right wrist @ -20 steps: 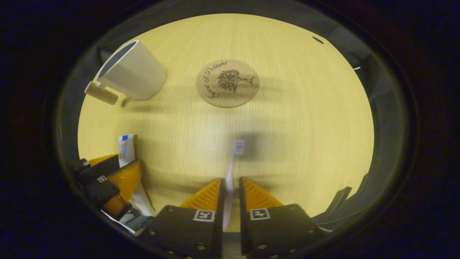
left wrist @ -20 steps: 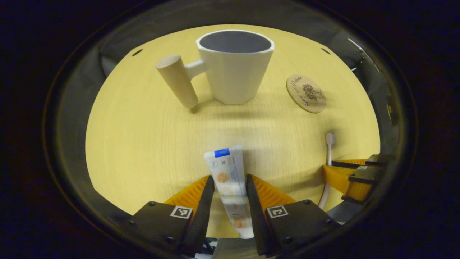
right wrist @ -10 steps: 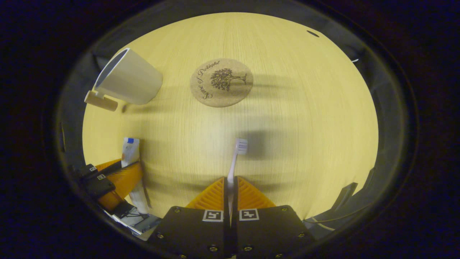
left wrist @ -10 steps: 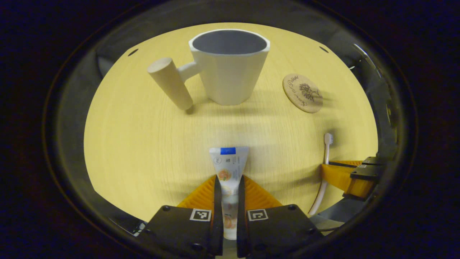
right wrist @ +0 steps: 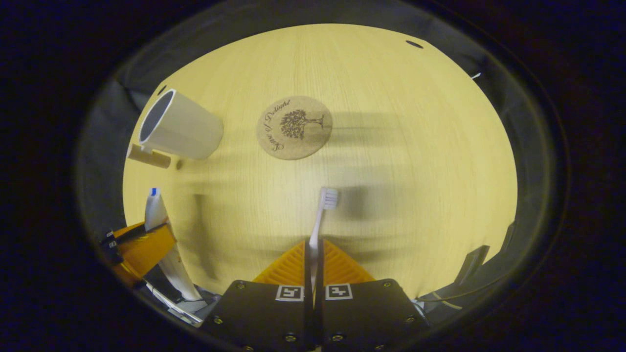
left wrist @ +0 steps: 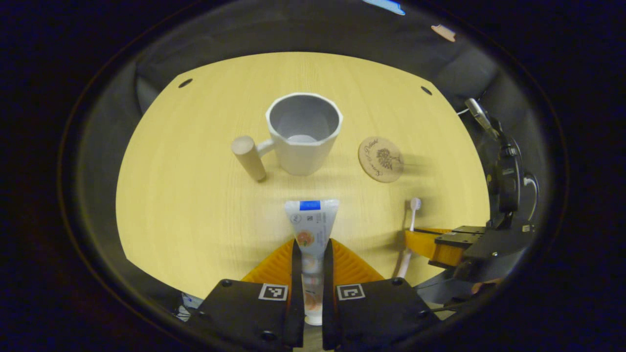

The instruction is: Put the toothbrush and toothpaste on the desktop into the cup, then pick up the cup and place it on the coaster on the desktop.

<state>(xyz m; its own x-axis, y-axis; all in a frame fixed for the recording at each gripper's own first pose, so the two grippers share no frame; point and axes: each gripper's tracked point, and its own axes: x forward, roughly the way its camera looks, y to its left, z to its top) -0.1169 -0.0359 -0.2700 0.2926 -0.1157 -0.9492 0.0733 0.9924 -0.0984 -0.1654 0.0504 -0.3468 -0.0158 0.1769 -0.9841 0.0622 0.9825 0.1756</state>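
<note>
Left gripper (left wrist: 309,254) jaws clamp the white, orange-printed toothpaste (left wrist: 311,230); right gripper (right wrist: 313,254) jaws clamp the pale toothbrush (right wrist: 320,215).

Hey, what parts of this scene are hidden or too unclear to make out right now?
- Toothpaste lower end: left gripper view, hidden between the jaws.
- Toothbrush handle: right gripper view, hidden between the jaws.
- Cup inside: right gripper view, seen side-on.
- Coaster print: left gripper view, too small.
</note>
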